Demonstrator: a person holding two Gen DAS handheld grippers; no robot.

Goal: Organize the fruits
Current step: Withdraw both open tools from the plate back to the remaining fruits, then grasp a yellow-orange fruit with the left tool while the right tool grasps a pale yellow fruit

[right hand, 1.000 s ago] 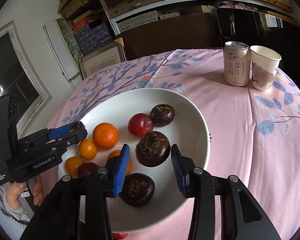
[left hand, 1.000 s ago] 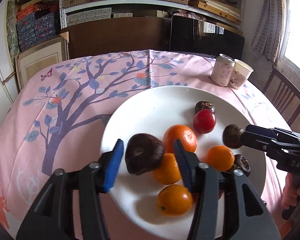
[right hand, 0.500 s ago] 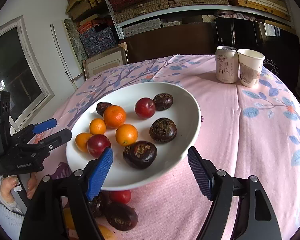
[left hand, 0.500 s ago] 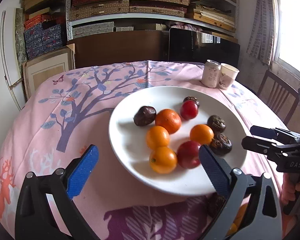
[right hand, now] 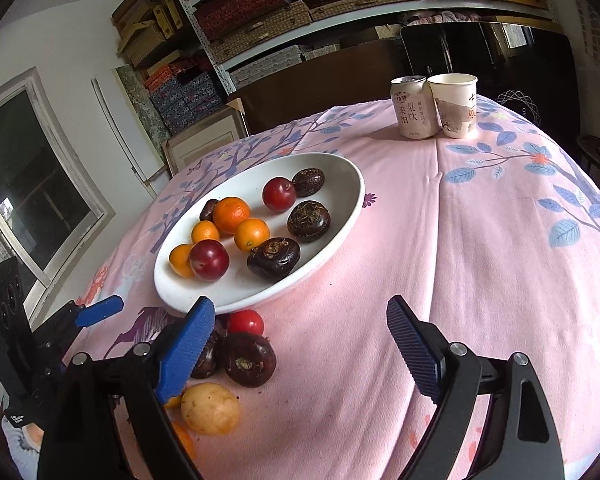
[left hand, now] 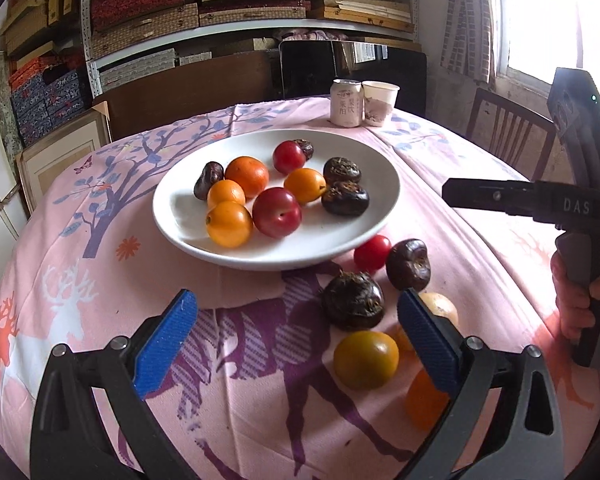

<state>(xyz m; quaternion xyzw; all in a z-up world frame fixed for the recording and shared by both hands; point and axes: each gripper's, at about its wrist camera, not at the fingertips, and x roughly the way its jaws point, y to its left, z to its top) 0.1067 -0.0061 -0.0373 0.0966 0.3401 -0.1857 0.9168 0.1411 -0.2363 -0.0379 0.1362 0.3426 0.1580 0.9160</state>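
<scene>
On the white plate (left hand: 380, 216) lie nine fruits: four orange citrus fruits (left hand: 247, 176), two red plums (left hand: 277, 212) and three dark brown water chestnuts (left hand: 345, 202), with a possible fourth dark one hidden at twelve o'clock behind the far plum. Off the plate, at its five o'clock on the bench (left hand: 480, 264), sit one small red fruit (left hand: 372, 253), two dark chestnuts (left hand: 353, 300) and three or four yellow-orange fruits (left hand: 365, 359), partly hidden. One drink can (left hand: 345, 103) and one paper cup (left hand: 379, 103) stand at one o'clock.

Bright daylight, blown-out window (left hand: 556, 12) (fisheye-bent edges).
</scene>
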